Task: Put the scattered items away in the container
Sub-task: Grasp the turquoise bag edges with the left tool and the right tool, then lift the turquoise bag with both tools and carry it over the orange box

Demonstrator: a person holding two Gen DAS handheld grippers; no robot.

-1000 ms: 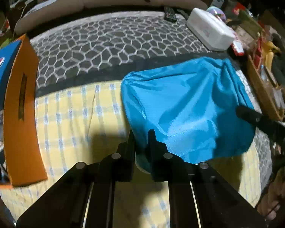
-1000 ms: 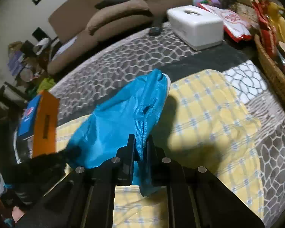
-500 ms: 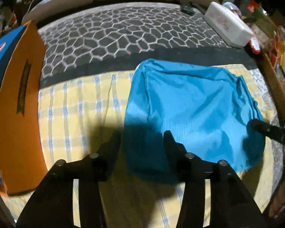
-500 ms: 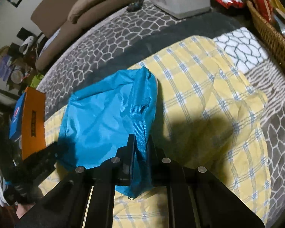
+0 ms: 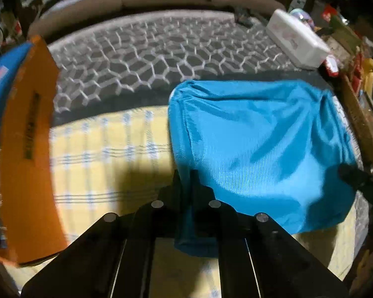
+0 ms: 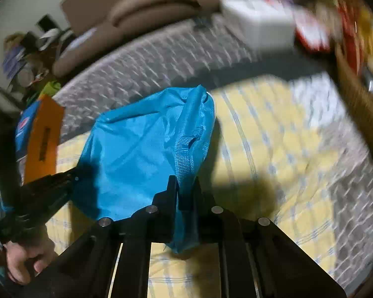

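A bright blue fabric bag (image 5: 256,144) hangs stretched above a yellow checked cloth (image 5: 107,149) on the bed. My left gripper (image 5: 185,181) is shut on the bag's near left edge. My right gripper (image 6: 184,186) is shut on the bag's other edge by its webbing handle (image 6: 184,154). The bag (image 6: 141,154) sags between the two grippers. In the right wrist view the left gripper (image 6: 72,178) shows at the bag's far left corner. In the left wrist view the right gripper's fingers (image 5: 353,176) show at the bag's right corner. What is inside the bag is hidden.
An orange and blue carton (image 5: 27,134) stands at the left of the cloth. A white tissue box (image 5: 296,42) sits on the grey patterned blanket (image 5: 146,49) at the back right. A wicker basket (image 5: 360,121) with packets lines the right edge. Brown cushions lie behind.
My left gripper opened half a second ago and has shut again on the bag's edge. The right gripper kept its hold and both views have swung, blurring the scene.
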